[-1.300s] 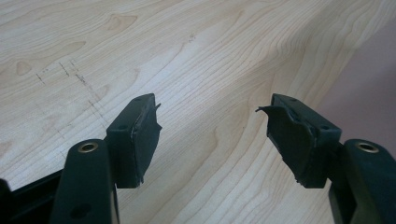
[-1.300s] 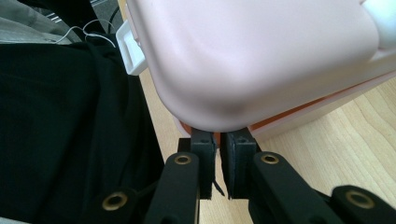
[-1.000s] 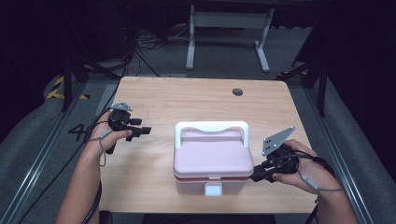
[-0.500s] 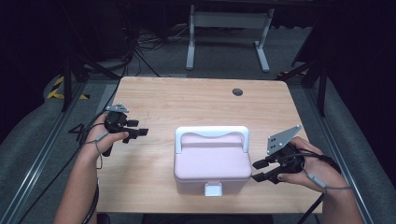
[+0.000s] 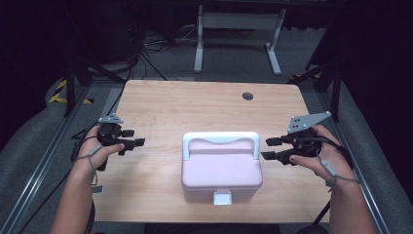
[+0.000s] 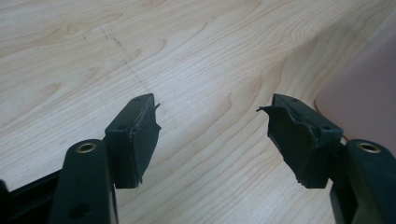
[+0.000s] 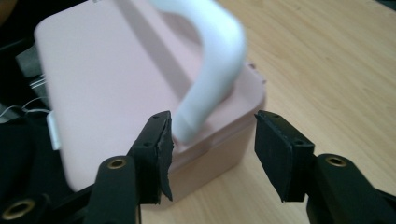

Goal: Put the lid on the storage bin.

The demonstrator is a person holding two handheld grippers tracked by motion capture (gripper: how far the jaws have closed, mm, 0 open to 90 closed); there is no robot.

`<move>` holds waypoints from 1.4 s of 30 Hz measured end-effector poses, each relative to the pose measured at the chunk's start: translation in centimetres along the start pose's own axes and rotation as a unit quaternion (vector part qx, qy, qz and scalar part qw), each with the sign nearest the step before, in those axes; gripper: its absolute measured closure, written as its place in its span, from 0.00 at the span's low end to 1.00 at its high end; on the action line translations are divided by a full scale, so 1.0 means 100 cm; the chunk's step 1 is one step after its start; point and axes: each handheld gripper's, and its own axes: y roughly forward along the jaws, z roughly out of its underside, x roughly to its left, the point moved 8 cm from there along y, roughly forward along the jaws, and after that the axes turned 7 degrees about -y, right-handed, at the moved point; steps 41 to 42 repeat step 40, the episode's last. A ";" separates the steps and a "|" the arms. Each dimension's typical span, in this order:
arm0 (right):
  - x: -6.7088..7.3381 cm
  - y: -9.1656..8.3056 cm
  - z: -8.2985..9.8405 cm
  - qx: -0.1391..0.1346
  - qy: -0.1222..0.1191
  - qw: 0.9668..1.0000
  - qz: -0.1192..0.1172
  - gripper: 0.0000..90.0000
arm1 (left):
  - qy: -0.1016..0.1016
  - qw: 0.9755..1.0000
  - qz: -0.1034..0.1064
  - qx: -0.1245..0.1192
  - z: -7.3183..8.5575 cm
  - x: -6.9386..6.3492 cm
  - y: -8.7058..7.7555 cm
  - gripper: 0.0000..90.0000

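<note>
Pink box (image 5: 221,168) sits near the table's (image 5: 195,105) front edge, looks rigid, light, slick plastic, so grab the white handle (image 5: 220,139) or side walls; right gripper (image 5: 272,148) just spread wide, nothing between, left gripper (image 5: 135,144) released too.

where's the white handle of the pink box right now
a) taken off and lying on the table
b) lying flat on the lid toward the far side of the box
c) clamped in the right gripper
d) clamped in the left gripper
b: in the high view the white handle lies flat along the far edge of the pink box, while the right gripper and left gripper stand open beside it, touching nothing.
</note>
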 end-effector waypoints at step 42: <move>-0.131 0.068 0.117 0.056 0.176 0.972 0.143 0.44 | -0.011 1.000 0.006 0.012 0.001 -0.004 0.030 0.39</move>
